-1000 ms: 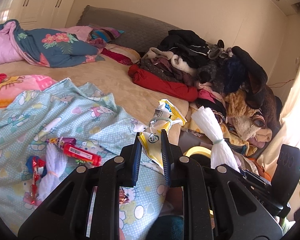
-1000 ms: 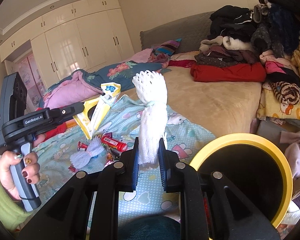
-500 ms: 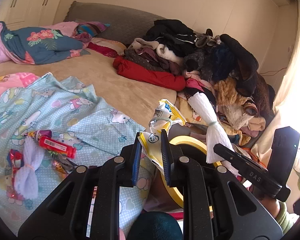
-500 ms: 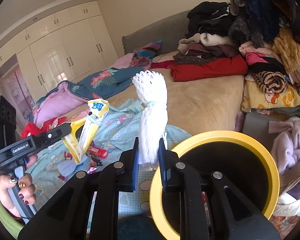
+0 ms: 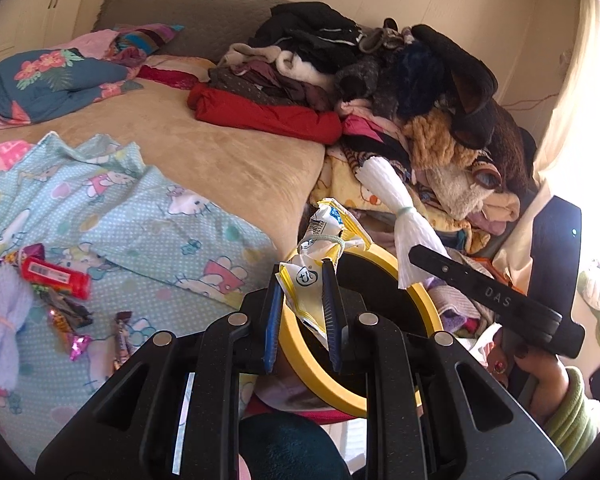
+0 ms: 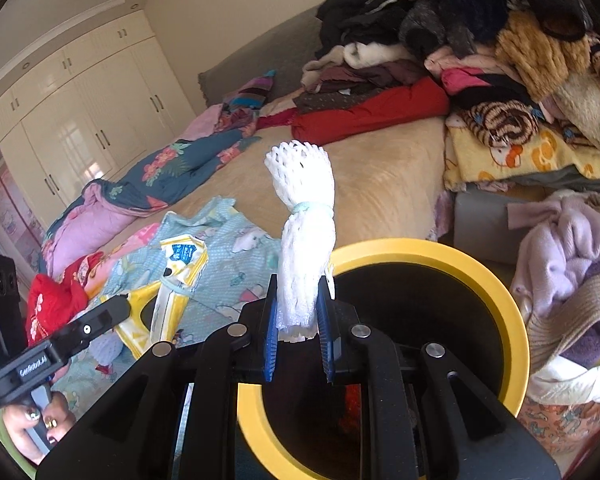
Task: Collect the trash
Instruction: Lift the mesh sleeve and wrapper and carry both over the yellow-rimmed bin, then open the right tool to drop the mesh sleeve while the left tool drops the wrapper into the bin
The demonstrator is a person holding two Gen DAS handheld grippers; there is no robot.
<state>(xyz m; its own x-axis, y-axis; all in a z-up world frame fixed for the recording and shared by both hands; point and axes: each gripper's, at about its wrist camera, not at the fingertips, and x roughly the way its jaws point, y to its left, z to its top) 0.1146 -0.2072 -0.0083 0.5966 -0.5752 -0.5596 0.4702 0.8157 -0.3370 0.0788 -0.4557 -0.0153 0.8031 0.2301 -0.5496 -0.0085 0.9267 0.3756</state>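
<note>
Here's the left gripper, its blue ribbed pads clamped tight on a crinkled yellow-and-white wrapper, glossy plastic cinched in the middle with a pale green elastic band; a barcode shows near its top and a round logo on its lower flap, too small to read. Over to the right gripper, pinched shut on a white foam net sleeve, a soft honeycomb mesh, puffed open at the top, tied with a light band halfway, and standing upright between the pads. Both pieces are up over the round bin, a smooth, thick yellow rim around a black inside, standing beside the bed. From the left view the other tool's black arm reads "DAS"; from the right view the opposite one reads "GenRobot.AI". On the bed, a pale blue dotted cartoon-cat sheet carries more litter: a red tube with a barcode label, shiny twisted candy wrappers, and a lilac foam net tied like a bow. A heap of folded clothes, knits and fleece, sits behind.
</note>
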